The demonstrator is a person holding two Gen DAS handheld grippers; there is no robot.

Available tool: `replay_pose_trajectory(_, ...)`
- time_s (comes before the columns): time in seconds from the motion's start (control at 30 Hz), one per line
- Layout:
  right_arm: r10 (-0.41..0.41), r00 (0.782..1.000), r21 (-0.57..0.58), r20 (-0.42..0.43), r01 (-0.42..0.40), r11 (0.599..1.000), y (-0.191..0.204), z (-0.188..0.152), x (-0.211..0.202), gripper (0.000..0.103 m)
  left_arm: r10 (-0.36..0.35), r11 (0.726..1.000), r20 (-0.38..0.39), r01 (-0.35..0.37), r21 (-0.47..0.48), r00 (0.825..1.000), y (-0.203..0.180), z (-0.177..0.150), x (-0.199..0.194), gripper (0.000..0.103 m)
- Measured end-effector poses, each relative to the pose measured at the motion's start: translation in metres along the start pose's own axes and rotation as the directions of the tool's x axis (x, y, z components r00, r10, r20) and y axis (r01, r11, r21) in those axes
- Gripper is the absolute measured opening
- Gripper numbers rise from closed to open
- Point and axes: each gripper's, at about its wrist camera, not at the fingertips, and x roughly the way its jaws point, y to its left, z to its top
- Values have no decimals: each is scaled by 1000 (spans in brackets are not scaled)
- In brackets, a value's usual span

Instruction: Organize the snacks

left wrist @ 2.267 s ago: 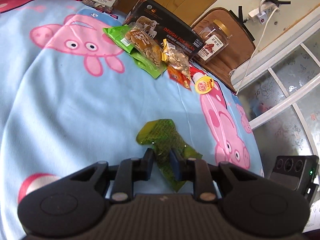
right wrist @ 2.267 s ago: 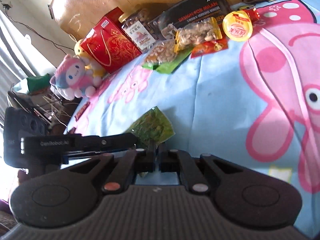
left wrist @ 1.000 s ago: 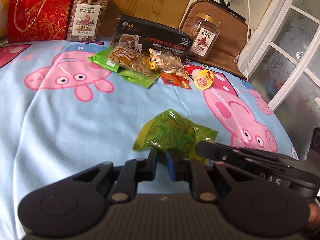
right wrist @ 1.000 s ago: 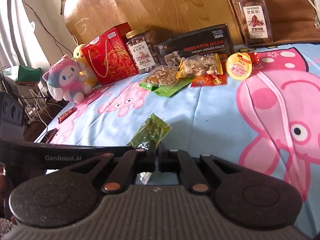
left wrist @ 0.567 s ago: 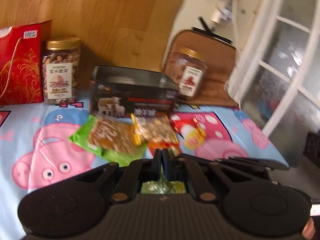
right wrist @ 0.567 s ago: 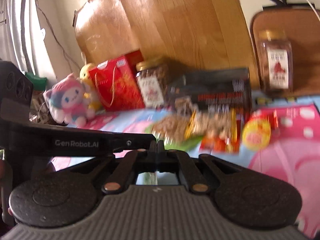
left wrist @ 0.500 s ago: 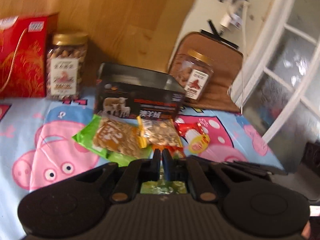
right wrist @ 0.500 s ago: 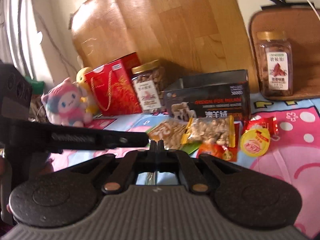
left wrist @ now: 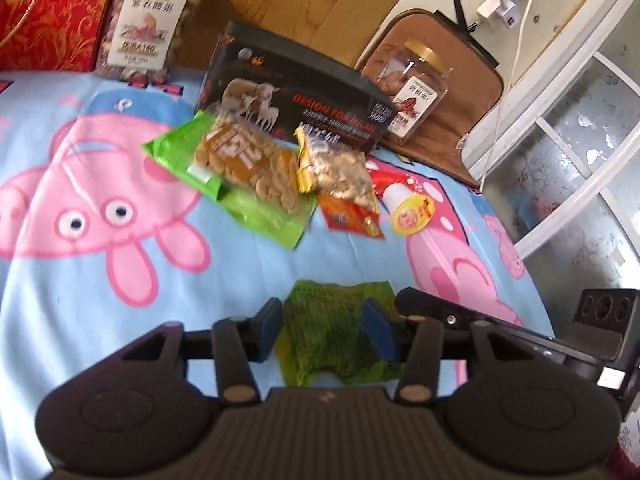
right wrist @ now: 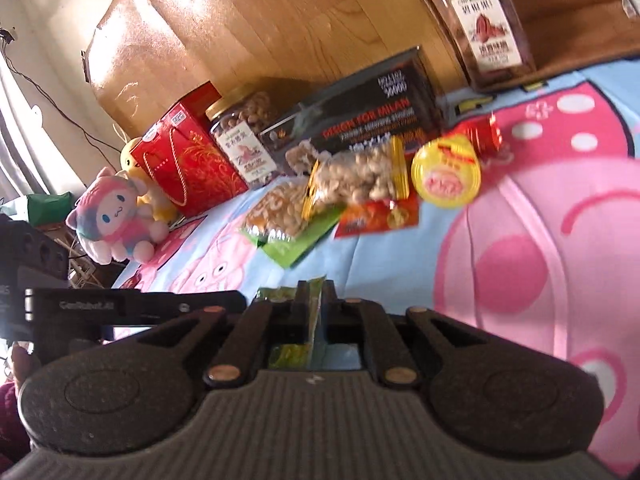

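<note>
While the right hand-held gripper (right wrist: 315, 305) pinches an edge of the green snack packet (left wrist: 334, 338) between nearly closed fingers, the left hand-held gripper (left wrist: 326, 330) stands wide open, blue pads (left wrist: 378, 330) either side of the packet, not touching. Packet above the cartoon-pig bedsheet (left wrist: 100, 280). Beyond: nut bags (left wrist: 336, 172), yellow-lidded cup (left wrist: 410, 212), black box (left wrist: 304, 100), nut jars (left wrist: 150, 28).

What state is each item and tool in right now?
left tool: open, fingers either side of the green packet
right tool: shut on the green packet's edge
green packet: sealed, pinched by the right tool
left nut jar: upright
right nut jar: upright, lid on
black box: closed
green nut bag: lying flat, sealed
yellow nut bag: lying flat
</note>
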Motion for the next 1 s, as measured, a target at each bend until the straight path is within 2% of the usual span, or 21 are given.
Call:
replay_pose_trajectory(0.1, 11, 1000, 20, 1, -11, 1000, -1, -5, -2, 36, -14, 1000, 5, 14, -3, 1000, 3, -6, -3, 50)
replay_pose_trajectory(0.13, 12, 1000, 20, 0, -12, 1000, -2, -6, -2, 38, -17, 1000, 5, 17, -7, 1000, 4, -7, -5, 52)
replay_pose_trajectory(0.33, 20, 1000, 23, -12, -19, 1000, -4, -13, -2, 41, -21, 1000, 12, 21, -6, 1000, 9, -10, -9, 53)
replay_pose_trajectory(0.5, 18, 1000, -20, -15, -18, 1000, 7, -16, 5, 42, -51, 998, -2, 51, 29, 999, -2, -17, -3, 46)
replay_pose_trajectory(0.63, 15, 1000, -26, 8, -14, 1000, 7, -19, 5, 43, -109, 992, -20, 107, -66, 994, 6, -19, -3, 31)
replay_pose_trajectory(0.87, 39, 999, 16, 18, -39, 999, 2, -19, 2, 44, -117, 987, 9, 117, -111, 993, 6, -18, -3, 25)
replay_pose_trajectory(0.97, 91, 996, 75, 11, -92, 993, -4, -20, -3, 52, -158, 972, 7, 157, -174, 987, 17, -15, -3, 25)
replay_pose_trajectory(1.0, 126, 992, 85, 9, -126, 988, -5, -21, -5, 62, -170, 966, 7, 168, -197, 985, 21, -15, -4, 25)
